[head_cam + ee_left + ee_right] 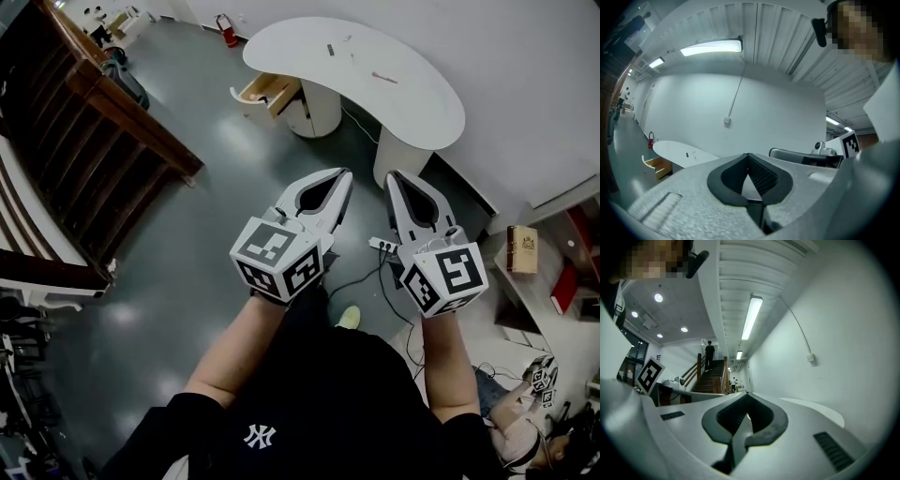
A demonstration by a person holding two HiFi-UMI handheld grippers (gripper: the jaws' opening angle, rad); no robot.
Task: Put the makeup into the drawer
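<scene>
Left gripper [343,178] and right gripper [395,178]: held out side by side in front of the person, above the grey floor [187,253], tips pointing toward the white desk [422,112]. Each gripper's own view shows the jaws closed tip to tip with nothing between them; both are empty.

Makeup [330,49]: a few small pieces lie on the desk top, a dark one toward the far edge and a pinkish stick [384,78] nearer the middle. They are too small to identify further. All lie well apart from both grippers, ahead of the tips.

Drawer [269,90]: pulled open at the desk's left end, wooden inside, contents not discernible. It too is well apart from the grippers.
</scene>
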